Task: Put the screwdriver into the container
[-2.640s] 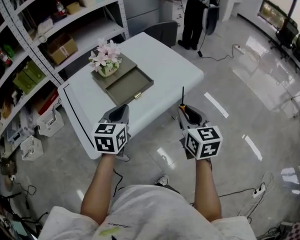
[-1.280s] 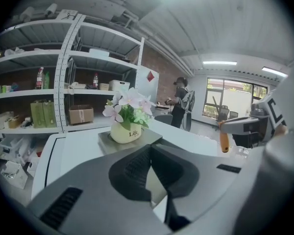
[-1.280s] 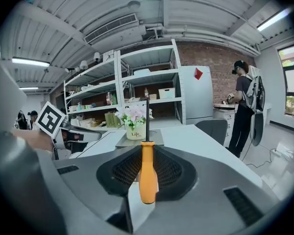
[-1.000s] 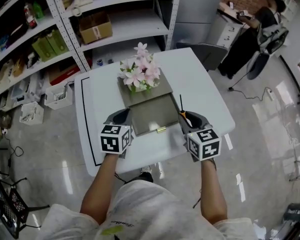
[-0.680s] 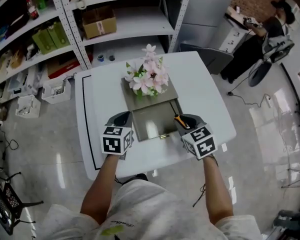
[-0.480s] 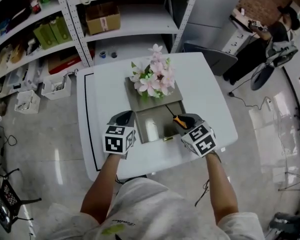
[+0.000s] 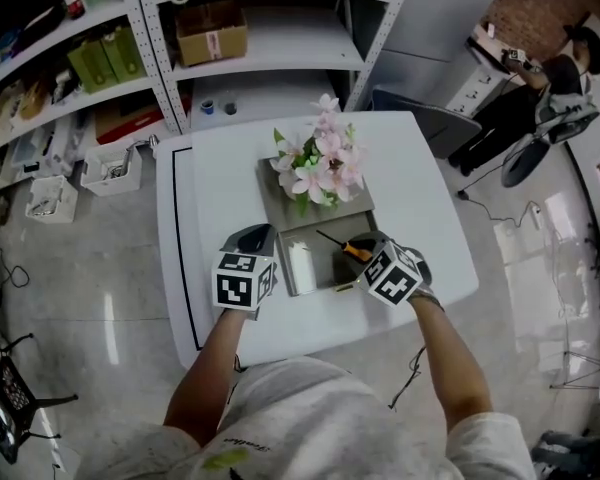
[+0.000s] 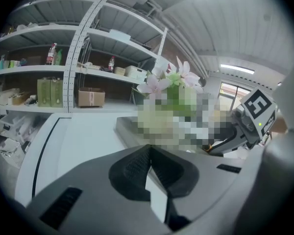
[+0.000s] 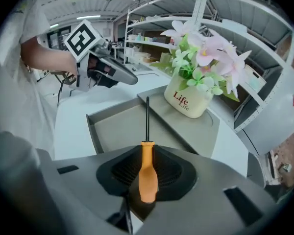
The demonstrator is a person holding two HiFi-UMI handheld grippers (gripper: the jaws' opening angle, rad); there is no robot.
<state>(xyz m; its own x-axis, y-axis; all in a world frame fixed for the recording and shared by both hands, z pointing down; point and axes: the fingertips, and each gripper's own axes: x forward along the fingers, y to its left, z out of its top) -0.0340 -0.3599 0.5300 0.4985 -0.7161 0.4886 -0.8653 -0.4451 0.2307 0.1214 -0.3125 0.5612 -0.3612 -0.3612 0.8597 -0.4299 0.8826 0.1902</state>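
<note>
Status: not done, roughly at the drop-off stage by my read. Right tongs (image 7: 364, 252) are clenched on the orange handle of the screwdriver (image 9: 147, 171), with the black shaft sticking out ahead over the container (image 9: 120, 126), the open grey tray at centre frame in the head view. The tool is in the air above the tray's right part, tip aimed toward the upper left of that frame. It isn't touching the tray floor or walls as far as I can see. The tray looks bare inside apart from a bright glare patch. Left tongs (image 8: 149, 173) are closed with nothing between them, over the tabletop (image 7: 220, 188) just beside the tray's left wall, not touching it from what I can tell. The flower pot (image 9: 188, 99) sits on the grey slab behind the tray, clear of the shaft. What's left: lower the screwdriver into the tray, release, pull the right tongs clear. Watch the shaft near the far wall and the pot.
</note>
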